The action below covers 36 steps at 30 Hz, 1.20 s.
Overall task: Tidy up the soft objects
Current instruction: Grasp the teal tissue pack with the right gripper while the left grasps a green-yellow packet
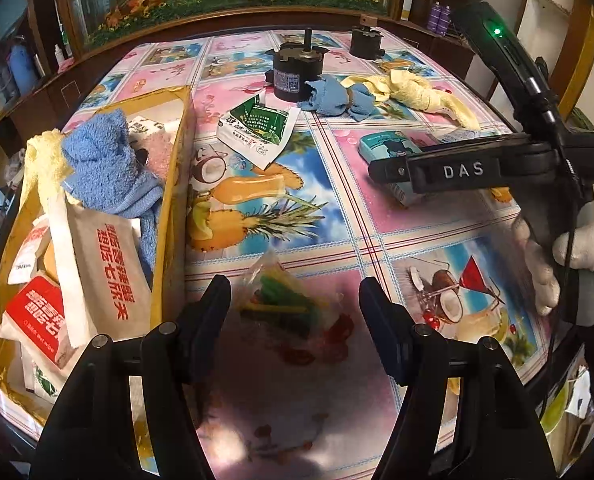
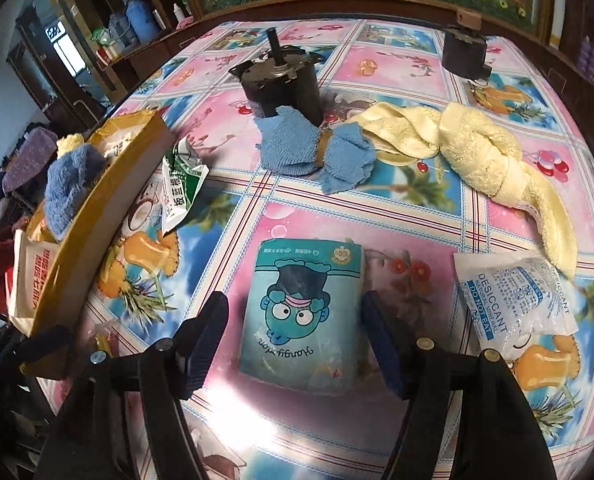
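My left gripper [image 1: 295, 284] is open and hangs over a small clear bag [image 1: 281, 304] of green and yellow pieces, which lies on the tablecloth between its fingers, untouched. My right gripper [image 2: 295, 298] is open and straddles a teal tissue pack [image 2: 301, 312] with a cartoon face; its pads stand beside the pack's edges without pressing. In the left wrist view the right gripper [image 1: 393, 170] hovers over that tissue pack [image 1: 385, 146], held by a gloved hand [image 1: 577, 256]. A blue cloth [image 2: 317, 152] bound with a band and a knotted yellow towel [image 2: 477, 152] lie farther back.
A cardboard box [image 1: 173, 216] at the left holds a blue towel [image 1: 105, 160], a yellow towel and several packets. A green-and-white sachet [image 1: 257, 128] lies beside it. A desiccant pack [image 2: 513, 300] sits right of the tissue pack. Two black motors [image 2: 281, 80] [image 2: 463, 54] stand at the back.
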### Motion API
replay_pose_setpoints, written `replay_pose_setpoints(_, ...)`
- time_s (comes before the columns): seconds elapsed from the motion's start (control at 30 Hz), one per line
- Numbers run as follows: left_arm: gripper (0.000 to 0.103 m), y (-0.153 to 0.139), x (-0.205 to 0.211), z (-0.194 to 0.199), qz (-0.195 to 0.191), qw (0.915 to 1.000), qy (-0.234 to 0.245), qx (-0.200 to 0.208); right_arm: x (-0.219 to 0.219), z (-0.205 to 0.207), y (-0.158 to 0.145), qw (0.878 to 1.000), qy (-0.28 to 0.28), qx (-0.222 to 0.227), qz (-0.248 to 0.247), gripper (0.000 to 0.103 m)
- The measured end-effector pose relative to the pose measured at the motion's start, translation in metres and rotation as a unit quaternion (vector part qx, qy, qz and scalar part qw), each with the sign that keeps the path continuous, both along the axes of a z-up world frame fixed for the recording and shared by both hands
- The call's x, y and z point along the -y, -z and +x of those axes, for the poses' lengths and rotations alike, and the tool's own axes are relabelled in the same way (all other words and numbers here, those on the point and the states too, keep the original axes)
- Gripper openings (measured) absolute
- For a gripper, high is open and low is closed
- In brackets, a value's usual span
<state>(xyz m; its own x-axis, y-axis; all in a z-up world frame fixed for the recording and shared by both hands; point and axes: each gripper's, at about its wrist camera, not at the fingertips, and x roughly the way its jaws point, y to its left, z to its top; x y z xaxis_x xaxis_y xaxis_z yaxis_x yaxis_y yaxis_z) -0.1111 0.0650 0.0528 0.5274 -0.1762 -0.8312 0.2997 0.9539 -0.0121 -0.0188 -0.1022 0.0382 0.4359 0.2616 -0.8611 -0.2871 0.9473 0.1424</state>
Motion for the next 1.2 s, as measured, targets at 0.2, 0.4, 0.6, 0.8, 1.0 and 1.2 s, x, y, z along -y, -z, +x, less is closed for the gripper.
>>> replay_pose_setpoints(0.2, 0.07, 0.018, 0.02, -0.003, 0.091, 0.9949, 0.038, 0.02, 0.009, -0.011, 0.001, 1.0, -0.005, -0.001, 0.01, 0.057)
replay_pose_setpoints(0.4, 0.063, 0.019, 0.02, -0.015, 0.059, 0.9923, 0.107, 0.018, 0.015, -0.019, 0.001, 0.999, -0.01, -0.008, 0.031, 0.057)
replay_pose_setpoints(0.6, 0.012, 0.002, -0.014, -0.006, -0.001, 0.9971, 0.075, 0.015, 0.022, -0.024, 0.002, 0.998, -0.003, -0.007, 0.055, 0.043)
replay_pose_setpoints(0.8, 0.012, -0.018, -0.011, -0.023, -0.031, 0.9939, 0.097, 0.043, 0.025, -0.027, 0.002, 0.998, -0.003, -0.006, 0.058, 0.042)
replay_pose_setpoints(1.0, 0.012, -0.021, 0.002, -0.031, -0.03, 0.9908, 0.125, 0.042, 0.028, -0.032, 0.003, 0.998, 0.003, -0.003, 0.068, 0.042)
replay_pose_setpoints(1.2, 0.012, -0.032, 0.0, -0.034, -0.047, 0.9903, 0.118, 0.058, 0.034, -0.037, -0.001, 0.996, 0.011, 0.001, 0.086, 0.033)
